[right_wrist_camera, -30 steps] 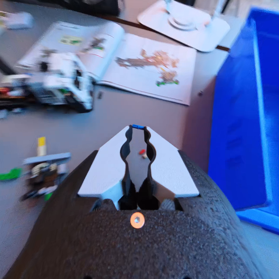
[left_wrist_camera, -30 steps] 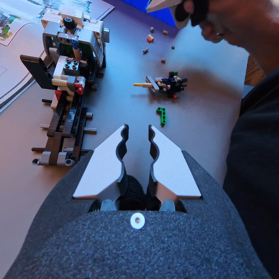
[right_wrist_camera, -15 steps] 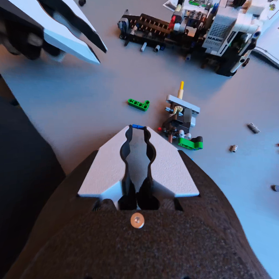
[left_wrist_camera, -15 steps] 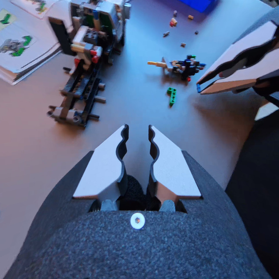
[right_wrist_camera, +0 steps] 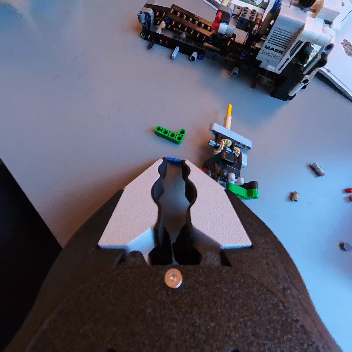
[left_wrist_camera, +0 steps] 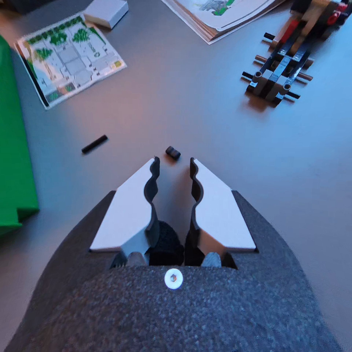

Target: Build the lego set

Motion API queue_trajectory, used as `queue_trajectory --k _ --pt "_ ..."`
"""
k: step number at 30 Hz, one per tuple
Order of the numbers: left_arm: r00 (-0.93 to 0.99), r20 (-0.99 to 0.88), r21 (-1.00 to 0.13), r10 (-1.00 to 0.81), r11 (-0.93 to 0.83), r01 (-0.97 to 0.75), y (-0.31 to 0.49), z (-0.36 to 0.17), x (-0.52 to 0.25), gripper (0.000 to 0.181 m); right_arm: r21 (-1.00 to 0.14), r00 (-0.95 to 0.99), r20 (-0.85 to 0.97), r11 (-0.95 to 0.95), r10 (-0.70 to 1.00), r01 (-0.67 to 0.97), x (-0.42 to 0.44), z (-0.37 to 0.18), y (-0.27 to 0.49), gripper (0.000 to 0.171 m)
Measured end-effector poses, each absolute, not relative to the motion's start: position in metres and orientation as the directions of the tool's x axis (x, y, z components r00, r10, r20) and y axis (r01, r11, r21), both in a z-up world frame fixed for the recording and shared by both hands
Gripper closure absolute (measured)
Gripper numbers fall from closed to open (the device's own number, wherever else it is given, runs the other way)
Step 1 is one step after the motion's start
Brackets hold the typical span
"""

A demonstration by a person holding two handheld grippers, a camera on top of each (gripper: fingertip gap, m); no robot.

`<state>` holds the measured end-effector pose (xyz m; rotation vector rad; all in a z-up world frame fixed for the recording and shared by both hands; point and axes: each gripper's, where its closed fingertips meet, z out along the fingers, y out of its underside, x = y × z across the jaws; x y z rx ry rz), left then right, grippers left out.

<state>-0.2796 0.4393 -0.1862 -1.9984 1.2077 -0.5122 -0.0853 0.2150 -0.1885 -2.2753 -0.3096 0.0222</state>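
Observation:
My left gripper [left_wrist_camera: 173, 160] is open and empty, low over the grey table, with a small black connector [left_wrist_camera: 173, 152] lying just beyond its fingertips. A black axle [left_wrist_camera: 94, 143] lies to the left of it. The rear of the black truck chassis [left_wrist_camera: 276, 80] is at the upper right. My right gripper [right_wrist_camera: 173, 160] is shut on a small blue pin [right_wrist_camera: 173, 159] held crosswise at its tips. Ahead of it lie a green L-shaped beam [right_wrist_camera: 170, 134] and a small gear sub-assembly [right_wrist_camera: 228, 158] with a yellow axle. The white and black truck model [right_wrist_camera: 238, 38] stands at the far side.
A green box [left_wrist_camera: 13, 133] stands at the left, a sticker sheet [left_wrist_camera: 68, 59] and a small white box [left_wrist_camera: 106, 13] behind, an open instruction booklet [left_wrist_camera: 219, 17] at the top. Small loose pins [right_wrist_camera: 316, 169] lie right of the sub-assembly. The table's edge [right_wrist_camera: 28, 190] runs at the left. Tip to tip, the grippers are about 30 centimetres apart. Measured from the fingertips, the black axle [left_wrist_camera: 94, 143] is 8 centimetres or so from the left gripper and 40 centimetres from the right.
My left gripper has swung left, away from the truck and sub-assembly, and now points at the black connector. My right gripper has moved closer to the green beam and sub-assembly, still holding the blue pin.

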Motion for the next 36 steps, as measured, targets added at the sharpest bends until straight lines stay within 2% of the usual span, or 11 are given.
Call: queue_trajectory --k 3,7,10,16,20,22,26,29,32,34,36 --pt "0.397 -0.092 -0.74 -0.913 -0.203 -0.641 0.445 -0.188 -0.273 0.156 -0.744 0.972 0.079 -0.636 0.222 0.206 -0.086 -0.188 0.218 0.154" --pt "0.342 0.004 -0.714 -0.94 -0.242 -0.657 0.446 -0.191 -0.266 0.155 -0.76 0.976 0.062 -0.623 0.21 0.182 -0.085 -0.185 0.218 0.151" --pt "0.307 0.021 -0.71 -0.951 -0.231 -0.665 0.443 -0.191 -0.263 0.167 -0.79 0.981 0.038 -0.595 0.19 0.146 -0.085 -0.178 0.219 0.15" --pt "0.24 -0.066 -0.75 -0.969 -0.11 -0.653 0.43 -0.181 -0.247 0.168 -0.853 0.987 -0.036 -0.52 0.157 0.051 -0.083 -0.154 0.226 0.151" --pt "0.103 0.073 -0.898 -0.992 -0.11 -0.426 0.38 -0.135 -0.2 0.168 -0.893 0.974 -0.106 -0.45 0.199 -0.006 -0.088 -0.13 0.24 0.151" --pt "-0.024 0.202 -0.947 -0.979 -0.189 -0.261 0.345 -0.102 -0.177 0.168 -0.92 0.96 -0.11 -0.393 0.256 -0.001 -0.095 -0.115 0.251 0.15" --pt "-0.251 0.421 -0.904 -0.871 -0.425 -0.041 0.298 -0.053 -0.149 0.169 -0.958 0.942 -0.031 -0.28 0.333 0.067 -0.111 -0.086 0.266 0.148" --pt "-0.295 0.409 -0.901 -0.864 -0.434 0.022 0.281 -0.045 -0.136 0.181 -0.957 0.883 -0.251 -0.24 0.396 -0.165 -0.122 -0.061 0.266 0.154" --pt "-0.307 0.318 -0.938 -0.897 -0.344 0.033 0.266 -0.046 -0.127 0.181 -0.841 0.684 -0.54 -0.352 0.491 -0.411 -0.127 -0.049 0.26 0.145" --pt "-0.276 0.274 -0.957 -0.921 -0.289 0.014 0.267 -0.051 -0.121 0.181 -0.795 0.63 -0.603 -0.436 0.489 -0.422 -0.122 -0.061 0.256 0.145" --pt "-0.211 0.228 -0.973 -0.95 -0.218 -0.07 0.276 -0.068 -0.116 0.181 -0.825 0.747 -0.534 -0.435 0.396 -0.36 -0.094 -0.082 0.252 0.147"
